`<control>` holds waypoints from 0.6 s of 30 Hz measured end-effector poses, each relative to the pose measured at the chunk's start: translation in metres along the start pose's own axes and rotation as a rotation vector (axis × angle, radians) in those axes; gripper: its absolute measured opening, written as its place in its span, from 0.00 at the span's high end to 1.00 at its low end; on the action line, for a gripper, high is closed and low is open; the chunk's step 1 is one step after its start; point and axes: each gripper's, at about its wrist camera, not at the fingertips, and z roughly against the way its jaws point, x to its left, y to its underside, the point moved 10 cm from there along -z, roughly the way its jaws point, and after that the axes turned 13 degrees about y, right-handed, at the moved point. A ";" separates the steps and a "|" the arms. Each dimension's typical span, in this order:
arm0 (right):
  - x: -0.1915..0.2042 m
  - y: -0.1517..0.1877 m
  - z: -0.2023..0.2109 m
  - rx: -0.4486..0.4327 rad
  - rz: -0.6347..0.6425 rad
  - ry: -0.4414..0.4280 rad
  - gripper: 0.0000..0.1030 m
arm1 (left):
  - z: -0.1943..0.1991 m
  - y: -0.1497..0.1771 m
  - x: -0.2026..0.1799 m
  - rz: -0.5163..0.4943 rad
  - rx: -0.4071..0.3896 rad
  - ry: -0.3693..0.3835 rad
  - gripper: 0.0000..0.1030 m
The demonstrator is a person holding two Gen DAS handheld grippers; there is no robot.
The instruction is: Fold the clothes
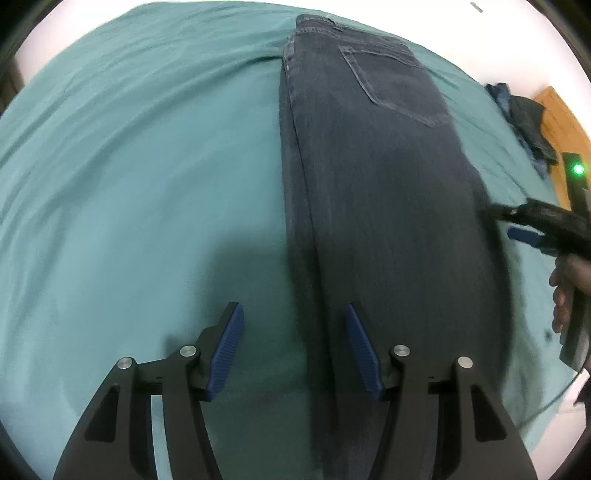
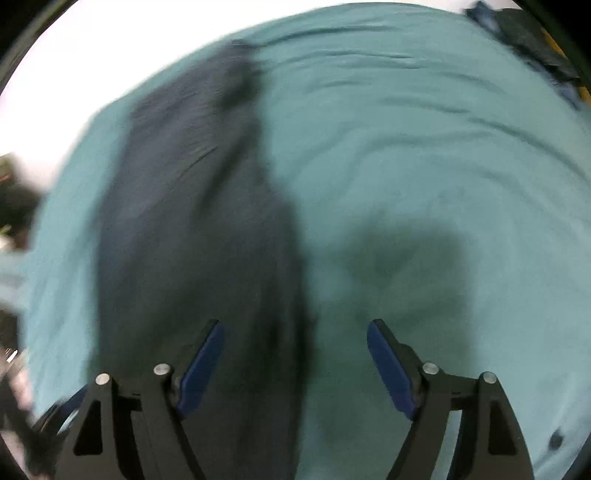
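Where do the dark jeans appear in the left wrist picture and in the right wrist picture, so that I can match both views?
Left wrist view: the dark jeans run from top centre down to the bottom, right of the middle, waistband far.
Right wrist view: the jeans lie left of the middle, blurred, from upper left down to the bottom.
Shared landmark: the pile of dark clothes at the teal sheet's far right edge.

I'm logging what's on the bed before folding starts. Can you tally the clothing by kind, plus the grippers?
Dark blue denim jeans laid flat on the teal bedsheet: 1
Heap of dark crumpled clothes at the bed's far edge: 1
Black grippers with blue pads, left and right, both open: 2
Total: 4
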 end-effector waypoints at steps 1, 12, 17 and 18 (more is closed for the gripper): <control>0.002 0.021 0.013 0.014 0.023 -0.045 0.16 | 0.010 0.018 -0.001 0.003 0.013 0.027 0.41; -0.016 0.317 0.048 0.383 -0.151 -0.421 0.14 | 0.052 0.219 -0.043 0.387 0.162 0.300 0.34; 0.017 0.383 0.050 0.485 -0.128 -0.613 0.13 | 0.056 0.264 -0.055 0.446 0.159 0.310 0.32; 0.025 0.387 0.047 0.488 -0.127 -0.637 0.12 | 0.053 0.265 -0.060 0.445 0.167 0.323 0.30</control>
